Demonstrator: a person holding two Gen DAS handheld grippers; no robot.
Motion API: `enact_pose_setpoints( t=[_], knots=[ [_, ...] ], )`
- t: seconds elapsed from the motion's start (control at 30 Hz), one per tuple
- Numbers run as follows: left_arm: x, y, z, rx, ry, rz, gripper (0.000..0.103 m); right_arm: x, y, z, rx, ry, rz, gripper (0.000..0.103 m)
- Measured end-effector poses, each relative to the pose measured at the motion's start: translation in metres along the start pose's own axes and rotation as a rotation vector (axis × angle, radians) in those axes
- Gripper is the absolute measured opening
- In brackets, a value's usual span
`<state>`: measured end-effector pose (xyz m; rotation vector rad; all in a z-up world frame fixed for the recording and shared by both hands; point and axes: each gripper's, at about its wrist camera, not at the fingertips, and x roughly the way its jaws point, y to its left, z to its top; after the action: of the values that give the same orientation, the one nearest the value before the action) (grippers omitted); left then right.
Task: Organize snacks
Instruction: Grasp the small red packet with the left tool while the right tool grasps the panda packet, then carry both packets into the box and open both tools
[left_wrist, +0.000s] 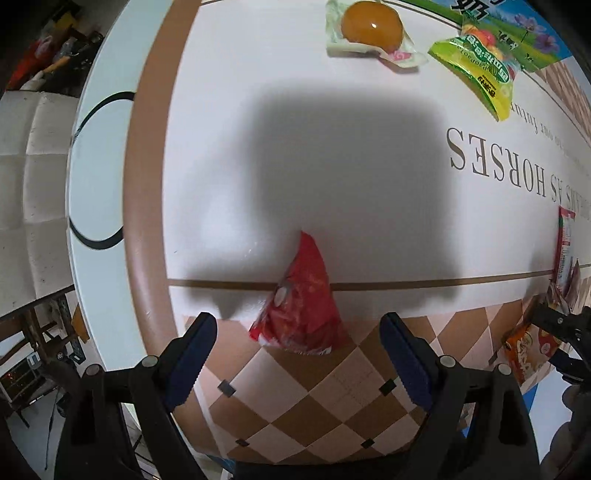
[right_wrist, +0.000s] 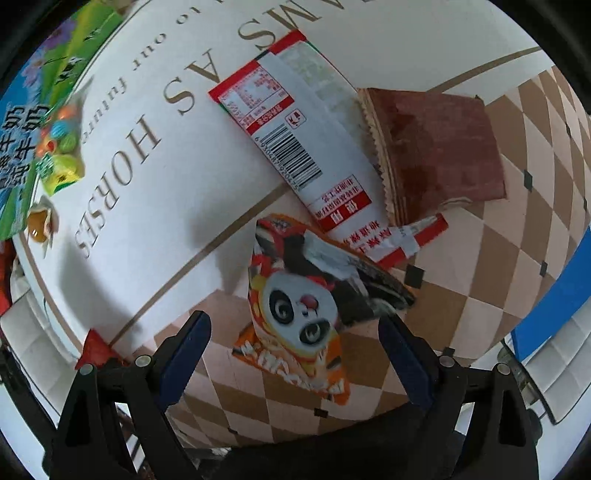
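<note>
Both grippers are parked over their own snack, fingers spread wide, nothing held. The left gripper (left_wrist: 297, 354) points straight down at a red snack packet (left_wrist: 301, 299) sitting on the worktop (left_wrist: 221, 155) right where the white panel meets the checkered border; the packet sits between the fingers, untouched. The right gripper (right_wrist: 295, 354) straddles an orange panda snack bag (right_wrist: 295, 314), one end lying on a red-and-white barcode packet (right_wrist: 295, 140), beside a dark brown pouch (right_wrist: 439, 147).

If it were me: drop lower so the pads land around the middle of each packet, not a crinkly corner, then close gently. Foil slips. On the right, lift the panda bag straight up so it doesn't drag its neighbour.

Hard to tell: where the snacks are meant to end up, nothing obvious shows. The jelly cup (left_wrist: 371, 26) and green candy bag (left_wrist: 476, 74) are near the far edge, and the milk carton (right_wrist: 22, 147) is cut off.
</note>
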<state>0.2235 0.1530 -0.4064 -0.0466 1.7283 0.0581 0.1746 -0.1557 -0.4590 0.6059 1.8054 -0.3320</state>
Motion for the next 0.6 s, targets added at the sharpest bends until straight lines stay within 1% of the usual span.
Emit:
enact_pose_setpoints(
  t=[0.03,0.07,0.1,0.13,0.17,0.2,0.23,0.27,0.33,0.43,0.47,0.6],
  knots=[
    [0.001,-0.001,0.0,0.002,-0.008,0.005,0.084,0.003,0.001,0.001,0.001,0.004,-0.006,0.085],
    [0.001,-0.001,0.0,0.001,-0.012,0.01,0.066,0.006,0.002,0.0,0.0,0.008,-0.014,0.082],
    [0.0,0.001,0.0,-0.002,-0.011,0.004,0.058,0.01,0.003,-0.001,-0.005,0.015,-0.029,0.076],
    [-0.002,0.002,0.0,-0.014,-0.024,-0.008,0.053,0.01,0.005,-0.002,-0.01,0.004,-0.044,0.072],
    [-0.006,0.003,-0.001,-0.014,-0.032,-0.009,0.043,0.01,0.008,-0.003,-0.018,-0.007,-0.06,0.069],
    [-0.007,0.002,-0.002,-0.007,-0.039,-0.005,0.041,0.01,0.01,-0.006,-0.028,-0.019,-0.088,0.06],
    [-0.008,0.001,-0.002,-0.005,-0.039,-0.003,0.041,0.009,0.01,-0.009,-0.034,-0.029,-0.093,0.055],
    [-0.008,0.001,-0.003,-0.008,-0.039,-0.005,0.04,0.009,0.011,-0.011,-0.039,-0.031,-0.084,0.055],
    [-0.01,0.001,-0.005,-0.014,-0.042,-0.007,0.039,0.011,0.016,-0.015,-0.049,-0.035,-0.092,0.05],
    [-0.012,0.003,-0.006,-0.027,-0.043,-0.02,0.039,0.011,0.025,-0.022,-0.084,-0.038,-0.093,0.045],
    [-0.015,0.005,-0.006,-0.03,-0.043,-0.028,0.039,0.008,0.027,-0.02,-0.095,-0.039,-0.09,0.045],
    [-0.032,0.004,-0.012,-0.032,-0.057,-0.06,0.038,-0.002,0.044,-0.031,-0.156,-0.056,-0.068,0.045]
  ],
)
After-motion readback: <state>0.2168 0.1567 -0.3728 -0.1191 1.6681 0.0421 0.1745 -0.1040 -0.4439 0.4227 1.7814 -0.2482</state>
